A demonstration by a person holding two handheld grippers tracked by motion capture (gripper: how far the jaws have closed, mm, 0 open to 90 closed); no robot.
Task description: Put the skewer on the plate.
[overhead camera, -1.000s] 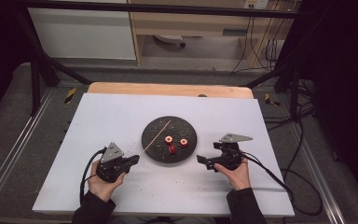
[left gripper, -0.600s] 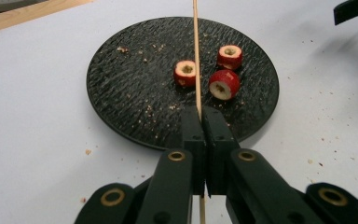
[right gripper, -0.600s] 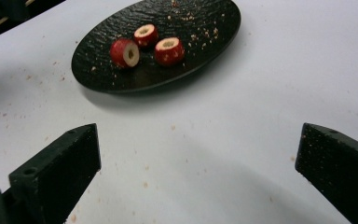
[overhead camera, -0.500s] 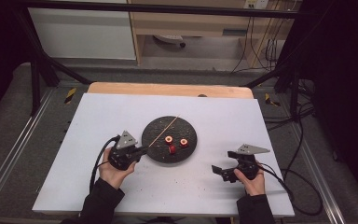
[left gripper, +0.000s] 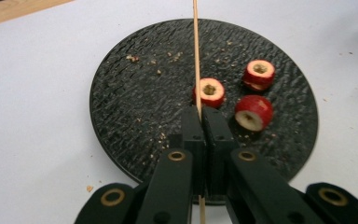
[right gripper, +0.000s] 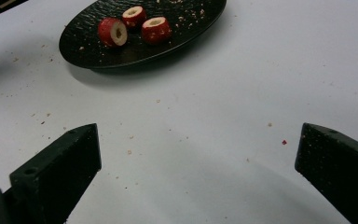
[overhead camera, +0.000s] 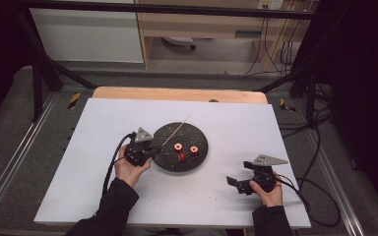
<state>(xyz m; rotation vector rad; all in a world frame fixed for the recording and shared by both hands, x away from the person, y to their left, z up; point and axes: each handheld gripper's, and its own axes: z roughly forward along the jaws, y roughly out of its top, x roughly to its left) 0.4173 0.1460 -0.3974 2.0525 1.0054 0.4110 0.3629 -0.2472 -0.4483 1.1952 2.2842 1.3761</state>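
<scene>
Left tongs [left gripper: 200, 114] clenched on skewer [left gripper: 196, 51] above black plate [overhead camera: 170, 135], mid-worktop [overhead camera: 103, 123], by three red fruit pieces [overhead camera: 182, 157]. Right tongs [overhead camera: 236, 184] released, near right, empty.

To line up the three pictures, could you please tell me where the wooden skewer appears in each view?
High view: the wooden skewer slants from the left tool across the black plate, left of centre.
Left gripper view: wooden skewer runs straight up the middle, clamped between the shut jaws.
Right gripper view: not in it.
Shared landmark: the three red fruit rings.
</scene>
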